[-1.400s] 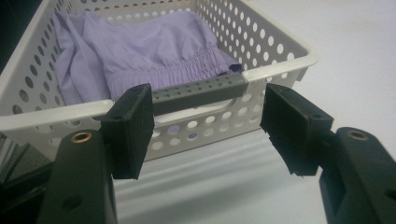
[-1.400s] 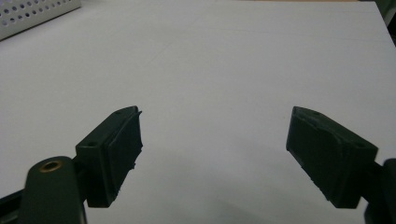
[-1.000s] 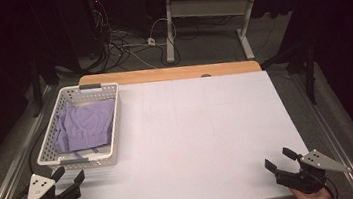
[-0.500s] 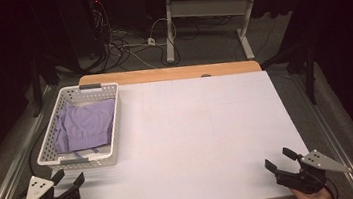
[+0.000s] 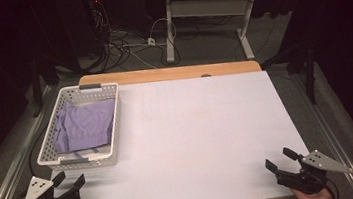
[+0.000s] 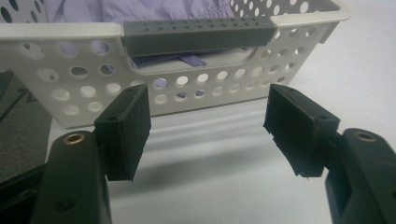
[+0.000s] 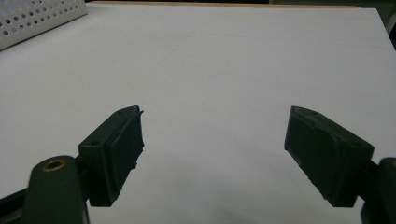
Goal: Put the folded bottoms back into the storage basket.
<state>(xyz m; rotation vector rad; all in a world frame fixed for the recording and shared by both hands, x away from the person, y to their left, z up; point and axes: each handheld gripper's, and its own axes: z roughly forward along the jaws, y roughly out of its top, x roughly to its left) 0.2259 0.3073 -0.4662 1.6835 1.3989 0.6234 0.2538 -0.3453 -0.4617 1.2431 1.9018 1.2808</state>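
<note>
Left gripper [image 5: 68, 184], lower left of frame, jaws apart and empty, faces the basket [image 5: 59, 165] holding purple cloth [image 5: 86, 125], likely staged for a reach. Right gripper [image 5: 278, 161], lower right, gapes empty.

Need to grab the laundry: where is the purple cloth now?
In the high view the purple cloth lies inside the white perforated basket at the table's left, just beyond the left tongs.

White table [image 5: 207, 126], cables [image 5: 127, 39] behind
</note>
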